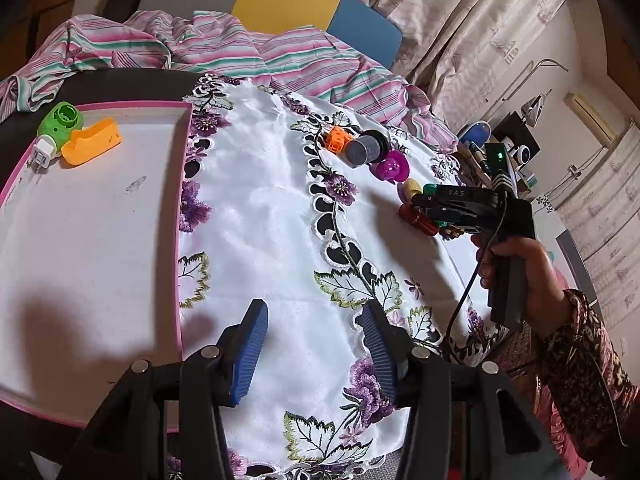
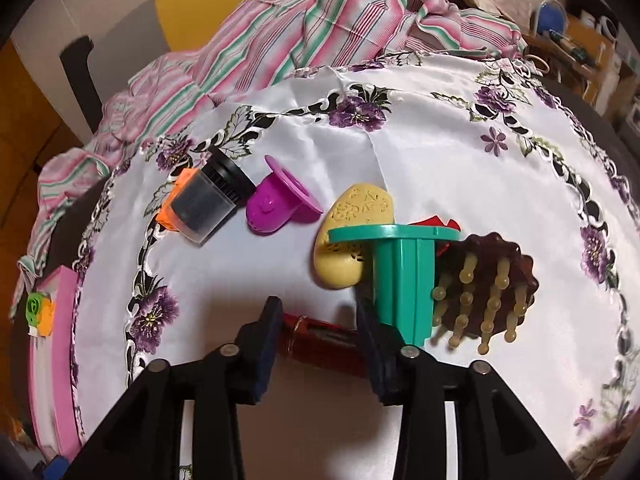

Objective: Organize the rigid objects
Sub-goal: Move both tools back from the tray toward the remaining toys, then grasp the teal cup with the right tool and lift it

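Right wrist view is showing the right gripper (image 2: pixel 316 332) spreading its fingers around a red cylinder (image 2: pixel 320 338) just beside the teal piece (image 2: pixel 402 280); I'd advise centring before closing. The left gripper (image 1: pixel 316 344) is hovering open, empty.

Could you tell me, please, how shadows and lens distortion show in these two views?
Left wrist view: dark gripper shadows fall on the pink-rimmed white tray; the embroidered white tablecloth bows outward. Right wrist view: the cloth domes strongly, corners vignette black, and the green flanged plastic piece looms large.
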`<state>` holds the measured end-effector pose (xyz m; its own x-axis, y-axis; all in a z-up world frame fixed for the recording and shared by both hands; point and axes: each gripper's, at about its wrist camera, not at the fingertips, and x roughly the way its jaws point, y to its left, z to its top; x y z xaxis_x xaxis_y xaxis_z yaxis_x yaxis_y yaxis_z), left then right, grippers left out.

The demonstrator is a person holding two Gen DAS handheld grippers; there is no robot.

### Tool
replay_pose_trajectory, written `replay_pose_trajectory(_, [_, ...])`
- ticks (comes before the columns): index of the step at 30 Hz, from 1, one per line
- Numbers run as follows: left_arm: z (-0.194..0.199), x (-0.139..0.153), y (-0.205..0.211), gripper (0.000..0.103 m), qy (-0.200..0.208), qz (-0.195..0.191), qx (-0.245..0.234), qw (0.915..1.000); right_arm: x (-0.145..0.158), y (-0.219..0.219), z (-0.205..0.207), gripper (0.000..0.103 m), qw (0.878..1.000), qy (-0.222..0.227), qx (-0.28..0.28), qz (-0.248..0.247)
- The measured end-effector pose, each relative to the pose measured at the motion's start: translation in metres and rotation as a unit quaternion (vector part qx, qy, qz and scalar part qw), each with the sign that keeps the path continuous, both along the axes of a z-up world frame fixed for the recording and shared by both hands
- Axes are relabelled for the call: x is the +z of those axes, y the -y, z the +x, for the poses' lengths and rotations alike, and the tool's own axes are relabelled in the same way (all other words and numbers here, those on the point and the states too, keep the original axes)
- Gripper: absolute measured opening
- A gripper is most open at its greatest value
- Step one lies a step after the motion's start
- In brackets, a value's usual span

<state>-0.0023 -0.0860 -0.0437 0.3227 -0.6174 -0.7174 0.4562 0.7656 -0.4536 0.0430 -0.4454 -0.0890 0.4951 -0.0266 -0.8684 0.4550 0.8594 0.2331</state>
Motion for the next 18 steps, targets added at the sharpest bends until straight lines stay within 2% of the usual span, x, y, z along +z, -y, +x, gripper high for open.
replay_pose_trajectory(6, [-0.002,-0.002,0.003,0.050,-0.003,0.000,-0.002,1.0000,0.000,-0.001,0.002,0.044,1.000,-0.009,-0.004,-0.021])
replay_pose_trajectory(9, [-0.002,-0.003,0.004,0.050,-0.004,-0.001,-0.002,1.0000,-0.009,-0.004,0.005,0.044,1.000,-0.026,0.012,-0.003])
replay_pose_trajectory(11, [-0.003,-0.004,0.003,0.050,-0.006,-0.003,-0.001,1.0000,-0.015,-0.009,0.008,0.044,0.998,-0.031,0.034,0.033])
replay_pose_trajectory(15, [-0.003,-0.004,0.004,0.050,-0.006,-0.003,0.000,1.0000,-0.005,-0.022,0.008,0.044,0.992,0.022,0.086,0.086])
replay_pose_trajectory(18, [-0.004,-0.005,0.004,0.050,-0.007,-0.003,0.001,1.0000,0.011,-0.023,0.003,0.044,0.994,0.057,0.076,0.058])
